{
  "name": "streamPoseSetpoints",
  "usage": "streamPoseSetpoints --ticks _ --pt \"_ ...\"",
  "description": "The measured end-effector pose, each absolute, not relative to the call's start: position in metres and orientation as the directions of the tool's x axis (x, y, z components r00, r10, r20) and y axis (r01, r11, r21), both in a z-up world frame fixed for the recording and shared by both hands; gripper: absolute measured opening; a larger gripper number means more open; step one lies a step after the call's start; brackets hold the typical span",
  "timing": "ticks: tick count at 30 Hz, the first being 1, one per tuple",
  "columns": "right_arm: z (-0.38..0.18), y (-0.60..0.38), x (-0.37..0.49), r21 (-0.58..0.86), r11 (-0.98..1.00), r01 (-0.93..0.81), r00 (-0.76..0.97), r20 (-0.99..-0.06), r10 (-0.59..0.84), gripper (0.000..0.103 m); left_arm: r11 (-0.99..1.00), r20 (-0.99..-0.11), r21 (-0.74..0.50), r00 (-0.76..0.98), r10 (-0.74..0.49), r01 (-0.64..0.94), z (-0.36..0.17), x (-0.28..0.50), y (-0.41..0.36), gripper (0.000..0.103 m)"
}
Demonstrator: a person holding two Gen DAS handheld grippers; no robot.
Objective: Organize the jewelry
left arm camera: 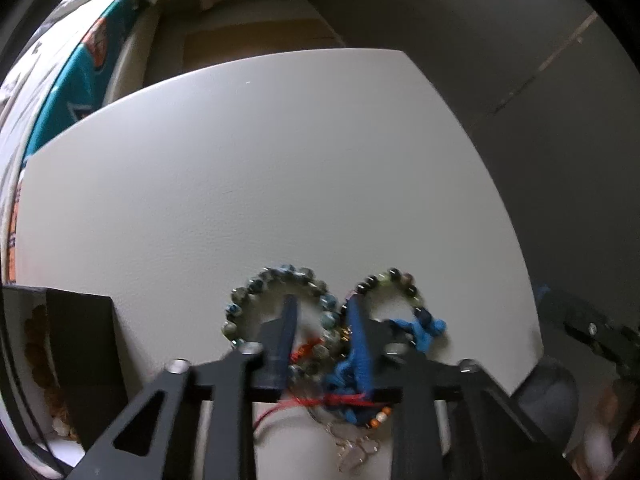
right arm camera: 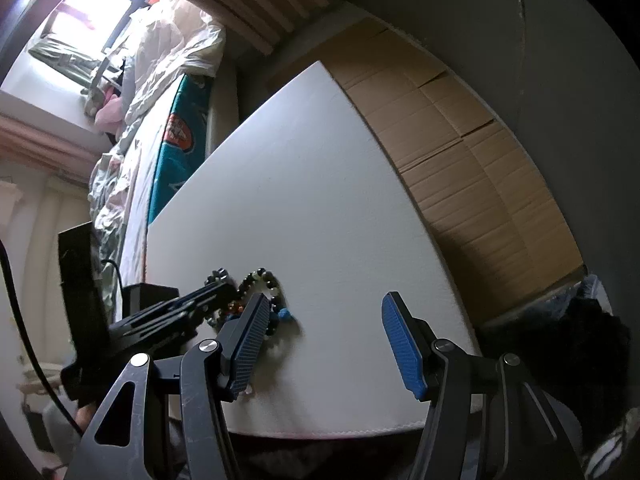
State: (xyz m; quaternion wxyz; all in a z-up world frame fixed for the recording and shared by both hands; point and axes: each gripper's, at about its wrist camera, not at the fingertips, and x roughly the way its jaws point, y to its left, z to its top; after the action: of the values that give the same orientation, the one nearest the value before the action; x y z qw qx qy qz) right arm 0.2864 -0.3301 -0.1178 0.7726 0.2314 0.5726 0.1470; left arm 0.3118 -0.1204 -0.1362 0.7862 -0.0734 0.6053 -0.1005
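A tangle of jewelry lies on the white table (left arm camera: 260, 180): a grey-blue beaded bracelet (left arm camera: 256, 286), a dark beaded bracelet with a blue cord (left arm camera: 400, 280), red string (left arm camera: 340, 400) and a pale chain (left arm camera: 356, 448). My left gripper (left arm camera: 322, 312) is over the pile, its jaws a narrow gap apart with beads and cord between them; a grip is not clear. My right gripper (right arm camera: 324, 308) is open and empty above the table's near edge, right of the bracelets (right arm camera: 264, 280). The left gripper (right arm camera: 212, 292) also shows there.
A black box (left arm camera: 80, 360) with a white interior holding brownish beads (left arm camera: 38, 344) stands at the left of the table. A bed with a teal cover (right arm camera: 176, 152) lies beyond. Flattened cardboard (right arm camera: 460, 140) lies right of the table.
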Motion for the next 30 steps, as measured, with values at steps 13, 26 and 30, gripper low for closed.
streamPoseSetpoints --ticks 13,26,30 --pt "-0.125 -0.269 0.299 0.572 0.819 -0.046 0.223 -0.793 0.566 0.057 0.951 -0.896 -0.309 0.334 -0.292 0.005 -0.099 0.293 -0.068 0.010" --pt "-0.148 -0.232 0.297 0.558 0.829 -0.035 0.125 -0.820 0.558 0.034 0.939 -0.861 -0.344 0.401 -0.313 -0.005 -0.065 0.265 -0.037 0.010" --pt "-0.158 -0.234 0.297 0.575 0.818 0.022 0.134 -0.812 0.568 0.023 0.936 -0.855 -0.352 0.408 -0.321 -0.003 -0.063 0.265 -0.030 0.010"
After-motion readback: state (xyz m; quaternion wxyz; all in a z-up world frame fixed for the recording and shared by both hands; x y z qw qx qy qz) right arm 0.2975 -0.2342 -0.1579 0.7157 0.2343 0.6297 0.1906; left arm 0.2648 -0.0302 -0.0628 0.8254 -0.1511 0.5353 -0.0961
